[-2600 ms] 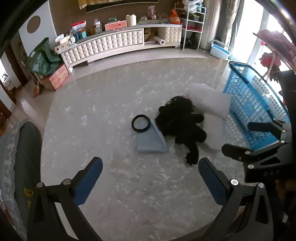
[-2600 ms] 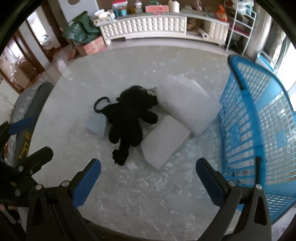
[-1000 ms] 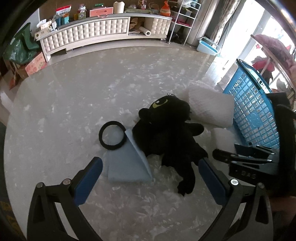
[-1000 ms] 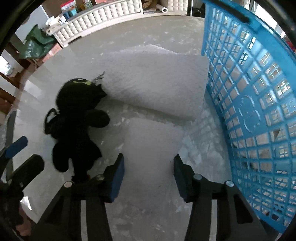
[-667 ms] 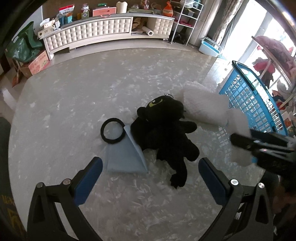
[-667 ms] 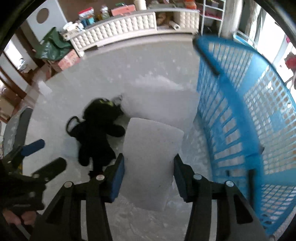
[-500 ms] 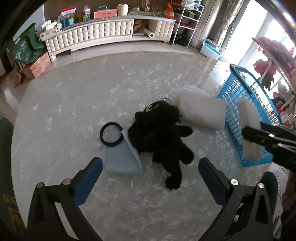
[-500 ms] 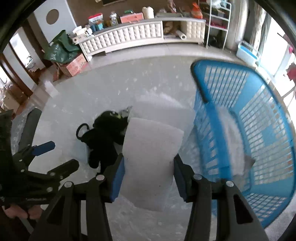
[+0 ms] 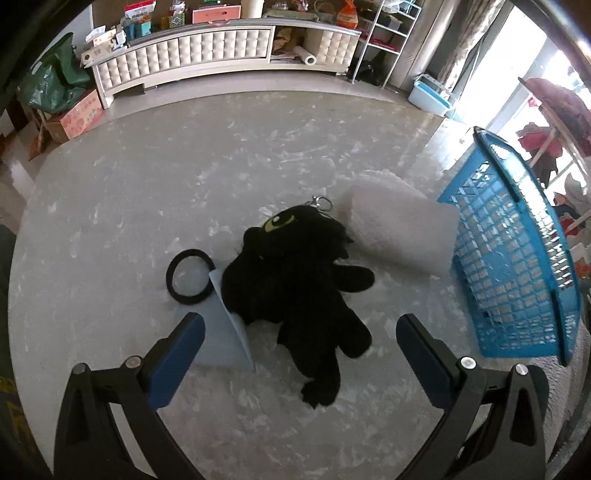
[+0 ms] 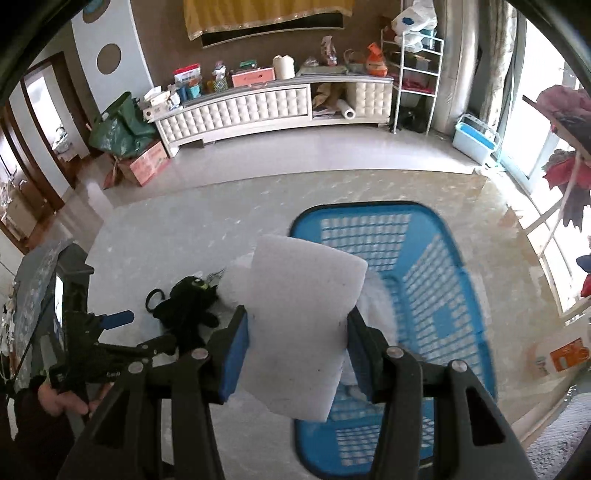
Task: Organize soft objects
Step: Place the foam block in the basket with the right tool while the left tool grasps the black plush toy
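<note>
My right gripper (image 10: 297,354) is shut on a white foam pad (image 10: 303,321) and holds it high, at the near left edge of the blue basket (image 10: 454,325). My left gripper (image 9: 299,354) is open and empty, low over the floor. Just ahead of it lie a black plush toy (image 9: 295,284), a light blue cloth (image 9: 221,332) partly under the toy, and a black hair band (image 9: 190,271). A larger white pillow (image 9: 399,229) lies against the blue basket (image 9: 517,258). The plush (image 10: 188,306) and left gripper (image 10: 118,332) also show in the right wrist view.
A white tufted TV cabinet (image 9: 207,48) lines the far wall. A green bag and a cardboard box (image 9: 74,114) stand at the far left, a wire shelf (image 9: 384,33) and a light blue bin (image 9: 430,94) at the far right. A dark seat edge (image 10: 44,280) is at left.
My right gripper closed on the white foam pad, lifted it from the floor and carried it up and right to the basket. My left gripper moved in over the plush toy.
</note>
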Demonstrator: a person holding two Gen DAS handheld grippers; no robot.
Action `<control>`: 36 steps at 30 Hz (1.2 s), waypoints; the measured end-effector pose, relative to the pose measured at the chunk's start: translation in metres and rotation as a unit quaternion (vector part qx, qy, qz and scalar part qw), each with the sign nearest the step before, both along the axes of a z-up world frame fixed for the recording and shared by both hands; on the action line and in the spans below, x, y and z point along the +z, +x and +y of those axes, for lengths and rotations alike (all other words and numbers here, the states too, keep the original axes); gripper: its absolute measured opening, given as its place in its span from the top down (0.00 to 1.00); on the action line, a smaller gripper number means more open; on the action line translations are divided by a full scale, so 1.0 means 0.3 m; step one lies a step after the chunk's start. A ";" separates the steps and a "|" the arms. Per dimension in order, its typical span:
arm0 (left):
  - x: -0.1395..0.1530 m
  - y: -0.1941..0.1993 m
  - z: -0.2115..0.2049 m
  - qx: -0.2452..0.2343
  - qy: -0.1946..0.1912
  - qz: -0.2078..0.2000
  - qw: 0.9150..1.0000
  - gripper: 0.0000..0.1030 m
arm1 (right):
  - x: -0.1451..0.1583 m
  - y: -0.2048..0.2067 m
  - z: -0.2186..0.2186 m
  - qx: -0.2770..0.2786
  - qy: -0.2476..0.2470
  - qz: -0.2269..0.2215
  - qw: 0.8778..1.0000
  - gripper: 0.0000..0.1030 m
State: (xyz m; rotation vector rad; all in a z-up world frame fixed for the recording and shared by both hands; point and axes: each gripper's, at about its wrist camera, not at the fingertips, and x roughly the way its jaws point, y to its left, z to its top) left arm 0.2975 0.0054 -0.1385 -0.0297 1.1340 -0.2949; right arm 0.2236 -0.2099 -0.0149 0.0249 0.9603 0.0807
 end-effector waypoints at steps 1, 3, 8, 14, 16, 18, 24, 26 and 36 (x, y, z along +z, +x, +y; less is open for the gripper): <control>-0.008 0.011 -0.002 0.002 0.004 0.002 1.000 0.00 | -0.001 0.002 -0.015 -0.002 -0.002 0.001 1.000 0.54; -0.029 0.035 -0.005 0.006 0.011 0.007 1.000 0.00 | -0.002 0.007 -0.051 -0.009 -0.009 0.002 1.000 0.54; -0.079 0.078 -0.023 0.006 0.030 0.018 0.999 0.00 | -0.017 0.021 -0.104 -0.024 -0.027 0.012 0.999 0.53; -0.134 0.126 -0.042 0.001 0.053 0.026 0.998 0.00 | -0.057 0.048 -0.137 -0.019 -0.042 0.040 0.998 0.53; -0.147 0.133 -0.051 0.000 0.053 0.031 0.998 0.00 | -0.074 0.058 -0.151 -0.020 -0.049 0.052 0.997 0.52; -0.155 0.135 -0.061 -0.007 0.047 0.032 0.998 0.00 | -0.103 0.069 -0.153 -0.022 -0.050 0.063 0.997 0.52; -0.194 0.161 -0.079 -0.001 0.073 0.049 0.996 0.00 | -0.197 0.113 -0.162 -0.023 -0.044 0.103 0.993 0.52; -0.203 0.164 -0.080 -0.001 0.074 0.050 0.996 0.00 | -0.229 0.134 -0.166 -0.026 -0.044 0.116 0.992 0.52; -0.227 0.167 -0.069 0.003 0.067 0.051 0.996 0.02 | -0.322 0.205 -0.153 -0.025 -0.042 0.167 0.985 0.50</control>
